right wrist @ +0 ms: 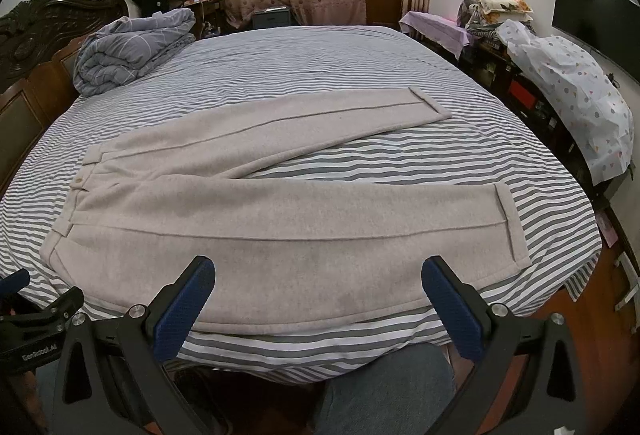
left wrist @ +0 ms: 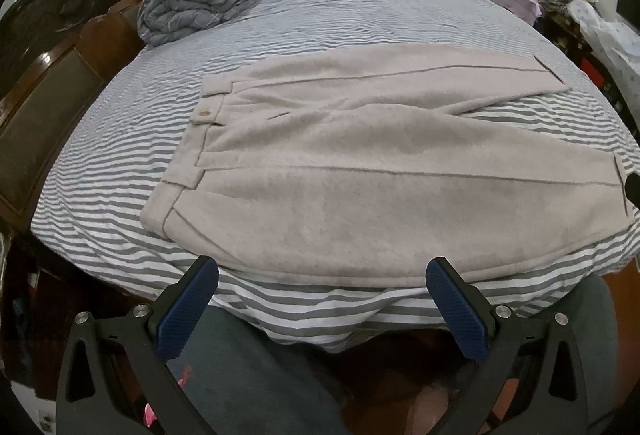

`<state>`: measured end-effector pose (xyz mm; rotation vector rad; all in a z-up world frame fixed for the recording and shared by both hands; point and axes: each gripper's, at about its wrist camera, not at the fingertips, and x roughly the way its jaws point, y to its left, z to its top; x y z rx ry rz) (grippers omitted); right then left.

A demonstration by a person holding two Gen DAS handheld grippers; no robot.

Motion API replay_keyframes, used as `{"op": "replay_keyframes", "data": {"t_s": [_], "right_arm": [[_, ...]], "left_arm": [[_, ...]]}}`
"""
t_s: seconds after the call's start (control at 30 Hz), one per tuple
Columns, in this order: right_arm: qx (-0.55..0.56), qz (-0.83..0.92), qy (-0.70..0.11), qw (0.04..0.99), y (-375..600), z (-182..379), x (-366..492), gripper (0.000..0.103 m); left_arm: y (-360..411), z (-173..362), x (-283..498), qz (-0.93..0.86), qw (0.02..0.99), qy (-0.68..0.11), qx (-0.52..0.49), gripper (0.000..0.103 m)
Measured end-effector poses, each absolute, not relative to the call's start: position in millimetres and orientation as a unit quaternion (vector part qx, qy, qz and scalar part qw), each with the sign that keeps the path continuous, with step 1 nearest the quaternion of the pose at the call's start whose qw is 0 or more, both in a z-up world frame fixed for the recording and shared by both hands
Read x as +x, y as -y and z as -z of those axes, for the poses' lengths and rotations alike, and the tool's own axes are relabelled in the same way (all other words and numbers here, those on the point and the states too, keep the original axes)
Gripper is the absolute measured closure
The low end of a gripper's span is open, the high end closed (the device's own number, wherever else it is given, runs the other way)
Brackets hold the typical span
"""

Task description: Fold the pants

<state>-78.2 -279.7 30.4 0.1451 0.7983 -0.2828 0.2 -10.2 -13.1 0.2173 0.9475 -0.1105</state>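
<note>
Light beige pants (left wrist: 340,163) lie flat on the striped bed, waistband to the left and both cuffed legs spread apart to the right. They also show in the right wrist view (right wrist: 256,211). My left gripper (left wrist: 322,279) is open and empty, hovering just short of the near leg's front edge. My right gripper (right wrist: 318,275) is open and empty above the near leg's lower edge. The left gripper's body shows at the lower left of the right wrist view (right wrist: 24,323).
The grey-and-white striped bed sheet (right wrist: 320,67) covers the bed. A rolled blue-grey duvet (right wrist: 132,47) lies at the far left by the dark wooden headboard (right wrist: 36,35). Cluttered furniture with a patterned cover (right wrist: 576,103) lines the right side. My legs are below the bed edge.
</note>
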Motion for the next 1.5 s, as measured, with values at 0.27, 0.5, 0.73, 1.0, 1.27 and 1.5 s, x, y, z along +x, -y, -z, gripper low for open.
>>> {"op": "replay_keyframes", "data": {"t_s": [0.27,0.5,0.73,1.0,1.27,1.5], "right_arm": [[0.073,0.14,-0.391,0.907,283,-26,-78,0.001],[0.073,0.138,-0.391,0.907,284,-25,-77,0.001],[0.072,0.138,-0.392,0.907,284,-25,-78,0.001],[0.065,0.136,-0.398,0.905,282,-22,-77,0.001],[0.064,0.136,-0.403,0.903,281,-21,-75,0.001],[0.061,0.133,-0.409,0.901,281,-19,-72,0.001]], "left_arm": [[10,15,1,0.055,0.88,-0.461,0.103,0.0],[11,18,2,0.061,0.876,-0.467,0.104,0.0],[14,17,3,0.065,0.873,-0.472,0.101,0.0],[13,21,5,0.061,0.873,-0.473,0.102,0.0],[12,23,8,0.052,0.872,-0.475,0.104,0.0],[12,24,11,0.054,0.874,-0.471,0.108,0.0]]}}
